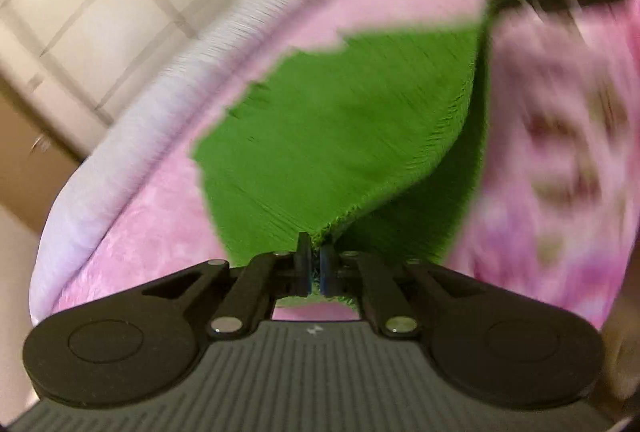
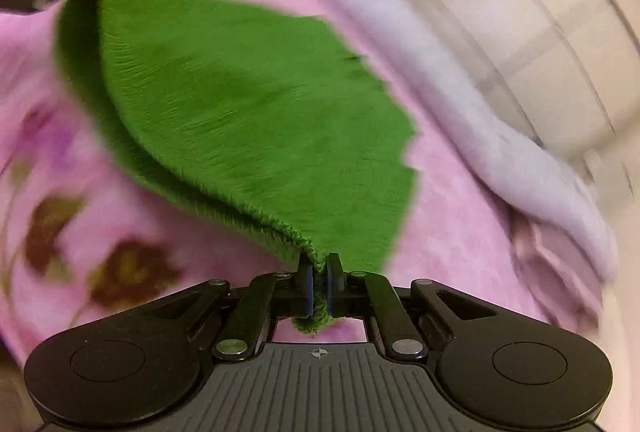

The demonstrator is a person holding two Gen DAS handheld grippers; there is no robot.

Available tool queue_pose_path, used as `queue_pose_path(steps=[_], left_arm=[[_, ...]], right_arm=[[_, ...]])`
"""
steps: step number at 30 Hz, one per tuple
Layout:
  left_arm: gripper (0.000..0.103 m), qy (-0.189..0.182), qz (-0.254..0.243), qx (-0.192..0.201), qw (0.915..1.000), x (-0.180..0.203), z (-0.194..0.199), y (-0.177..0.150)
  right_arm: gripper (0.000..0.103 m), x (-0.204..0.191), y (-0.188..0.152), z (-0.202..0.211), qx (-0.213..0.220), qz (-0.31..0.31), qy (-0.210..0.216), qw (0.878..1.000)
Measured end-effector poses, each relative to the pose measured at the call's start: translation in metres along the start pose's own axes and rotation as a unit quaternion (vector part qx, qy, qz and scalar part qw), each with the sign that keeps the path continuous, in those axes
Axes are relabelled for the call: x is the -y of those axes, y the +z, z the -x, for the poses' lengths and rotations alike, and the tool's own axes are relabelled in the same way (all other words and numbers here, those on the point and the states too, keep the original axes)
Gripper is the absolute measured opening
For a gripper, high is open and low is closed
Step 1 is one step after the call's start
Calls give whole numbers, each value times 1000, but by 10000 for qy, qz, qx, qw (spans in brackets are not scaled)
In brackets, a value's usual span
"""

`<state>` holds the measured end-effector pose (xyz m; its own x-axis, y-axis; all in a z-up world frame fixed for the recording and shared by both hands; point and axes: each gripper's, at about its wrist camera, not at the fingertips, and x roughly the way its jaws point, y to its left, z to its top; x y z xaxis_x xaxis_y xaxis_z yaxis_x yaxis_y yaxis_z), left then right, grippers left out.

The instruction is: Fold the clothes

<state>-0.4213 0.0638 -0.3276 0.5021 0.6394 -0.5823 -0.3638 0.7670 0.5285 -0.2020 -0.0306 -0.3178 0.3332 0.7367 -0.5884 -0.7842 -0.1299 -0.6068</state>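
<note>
1. Right now my left hand-held gripper (image 1: 315,264) is clenched on one corner of the green cloth (image 1: 340,119), and my right hand-held gripper (image 2: 319,286) is clenched on another corner; the cloth hangs between them over the pink floral blanket (image 2: 460,232) on the bed, its far part trailing toward the bed's edge.
2. Only a small tuft of fabric sits between each pair of pads, so a sharp tug could pull a corner free and drop that side onto the blanket.
3. If I bring one side over ahead of the other, I expect the edges to land skewed and the fold to come out crooked.
4. The fuzzy cloth may cling to the plush blanket, so its far part could bunch instead of lying flat.
5. The pale lavender bedding (image 1: 132,135) runs along the bed's edge beside the cloth; swinging wide could drag the cloth onto it, or off the bed.
</note>
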Motion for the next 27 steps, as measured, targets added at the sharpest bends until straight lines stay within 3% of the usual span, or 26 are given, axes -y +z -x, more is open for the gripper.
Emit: queue_pose_path(steps=[1,4,7,9,11,12,14,16,17,19,20,21,22,23,24,27], left_arm=[[2,75,184,128,9997,-13,8,6],[2,-66,-160,282,9995,-18,22,17],[2,-642,-777,-65,9949,14,5,8],[2,-838,-1371,-545,9855,48,-13,-4],[4,-781,-1863,-920,9751,72,-26,-16],[5,-697,-1888,-944,9750,76,-27,-19],[10,-736,-1442,-1028,9814,68,-23,-18],[15,-1084,-626,-1216,9847,49,-14,-16],[18,-1355,-184,-1308,9819,39,-9,-15],[20,-1805,1031,-1504,9665,13,2,-20],[22,-1886,1864,-1581,9512,-4,5,-27],[30,-1916,2746,-1653,9277,-23,3,-36],[35,-1908,3576,-1714,8980,-39,-1,-47],[35,-1839,4292,-1778,8662,-50,-6,-59],[35,-1758,4979,-1831,8293,-61,-13,-71],[36,-1691,6507,-1792,7183,-73,-36,-101]], right_arm=[[4,7,2,3,60,-123,-102,9999],[4,15,3,3,-110,-108,-61,9999],[4,-12,-14,-17,-893,626,433,9931],[4,-34,-26,-27,-1218,1167,586,9839],[5,-44,-27,-27,-1173,1466,516,9809],[9,-44,-26,-25,-1175,1458,565,9807],[21,-32,-23,-21,-1287,1039,797,9830],[49,-14,-23,-12,-1449,348,1066,9831],[51,-5,-25,-7,-1554,-48,1198,9806],[52,16,-29,3,-1761,-975,1448,9688],[52,32,-34,5,-1840,-1644,1590,9559],[52,51,-40,3,-1914,-2460,1756,9338],[52,67,-46,-3,-1963,-3158,1873,9092],[52,81,-54,-10,-1988,-3905,1968,8771],[52,91,-64,-16,-1982,-4640,2044,8389],[52,105,-83,-46,-1970,-5877,2262,7515]])
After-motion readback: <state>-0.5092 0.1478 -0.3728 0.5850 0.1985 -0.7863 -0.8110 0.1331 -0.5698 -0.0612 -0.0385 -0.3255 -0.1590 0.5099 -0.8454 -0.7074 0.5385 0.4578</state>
